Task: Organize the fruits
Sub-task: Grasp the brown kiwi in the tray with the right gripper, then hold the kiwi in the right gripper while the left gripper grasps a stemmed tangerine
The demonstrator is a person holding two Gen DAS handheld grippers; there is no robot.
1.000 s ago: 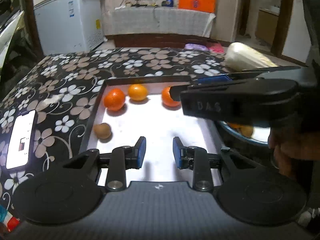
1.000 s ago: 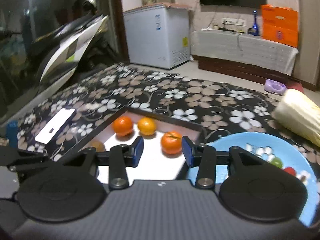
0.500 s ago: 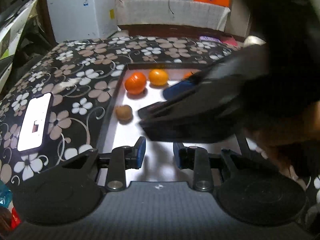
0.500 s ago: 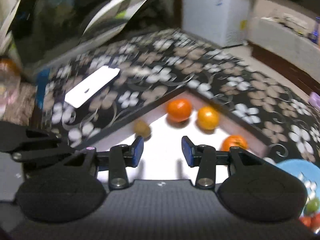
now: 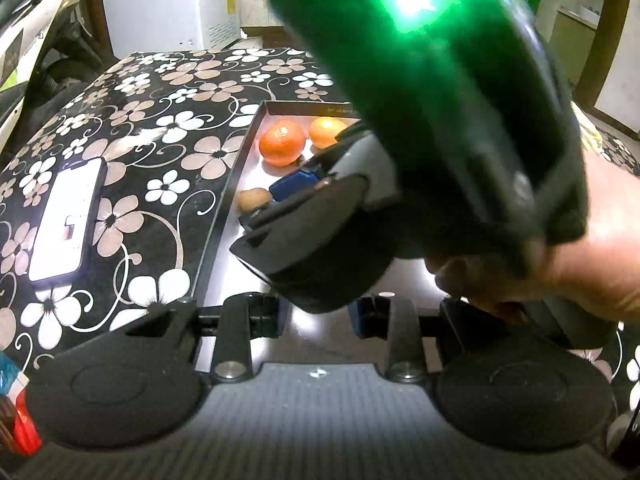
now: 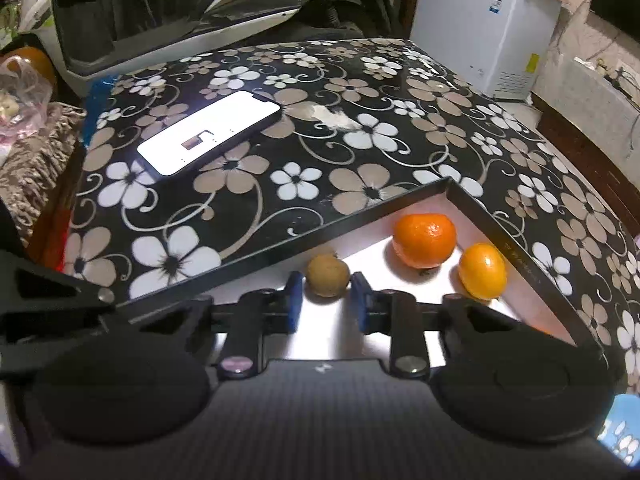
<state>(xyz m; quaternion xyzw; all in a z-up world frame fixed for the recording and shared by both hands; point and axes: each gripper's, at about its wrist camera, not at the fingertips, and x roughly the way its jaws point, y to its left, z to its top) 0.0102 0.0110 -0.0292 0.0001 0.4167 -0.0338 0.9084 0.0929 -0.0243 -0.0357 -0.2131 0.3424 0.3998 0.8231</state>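
A small brown fruit (image 6: 327, 274) lies near the left wall of a shallow black-rimmed tray (image 6: 280, 248). My right gripper (image 6: 327, 300) is closing on it, and its blue pads (image 6: 294, 296) touch the fruit on both sides. Two oranges (image 6: 424, 240) (image 6: 482, 270) sit in the tray's far corner. In the left wrist view the right gripper (image 5: 272, 202), held by a hand (image 5: 580, 248), fills the middle and reaches down to the brown fruit (image 5: 252, 199). My left gripper (image 5: 320, 316) hovers over the tray's near end, slightly open with nothing between its fingers.
A lit phone (image 6: 208, 132) lies on the flowered tabletop (image 6: 360, 128), left of the tray. A blue plate (image 6: 620, 432) shows at the lower right edge. A white freezer (image 6: 484, 28) and a scooter (image 6: 180, 20) stand beyond the table.
The right gripper swung left across the tray, rolled, and came down from over the oranges onto the brown fruit, its jaws narrowing around it. The left gripper barely moved.
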